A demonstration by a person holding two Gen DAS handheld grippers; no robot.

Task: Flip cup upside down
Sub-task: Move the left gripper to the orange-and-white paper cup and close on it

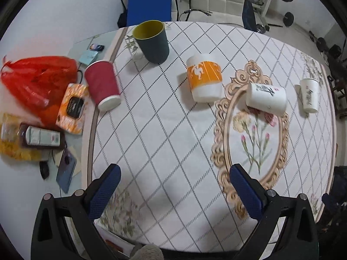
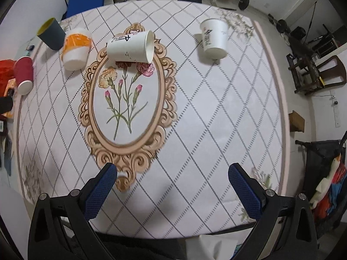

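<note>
**Asker:** Where are the cups right now?

**Onlooker:** Five of them sit across the far half of the worktop [image 2: 216, 130], which wears a white cloth with a diamond grid and an oval flower frame. A white cup with black script [image 2: 131, 47] lies on its side at the top of that frame, its mouth facing right. To its right, well apart, a second white cup [image 2: 214, 38] stands mouth down. To the left stands an orange-banded white cup [image 1: 204, 78], which looks inverted too, though the lens bends it and I can't be sure. Beyond that, a dark cup with a yellow inside [image 1: 151, 41] stands upright, mouth open to the ceiling. A red paper cup [image 1: 102, 84] stands at the cloth's left edge.

**Asker:** And the claws?

**Onlooker:** The left claw [image 1: 174, 189] and right claw [image 2: 172, 188] both hover over the near edge, blue pads spread wide, pinching nothing, well short of any cup.

**Asker:** Anything else nearby?

**Onlooker:** Off the cloth to the left: a red plastic bag [image 1: 36, 80], an orange packet [image 1: 72, 108] and a phone [image 1: 66, 170].
</note>
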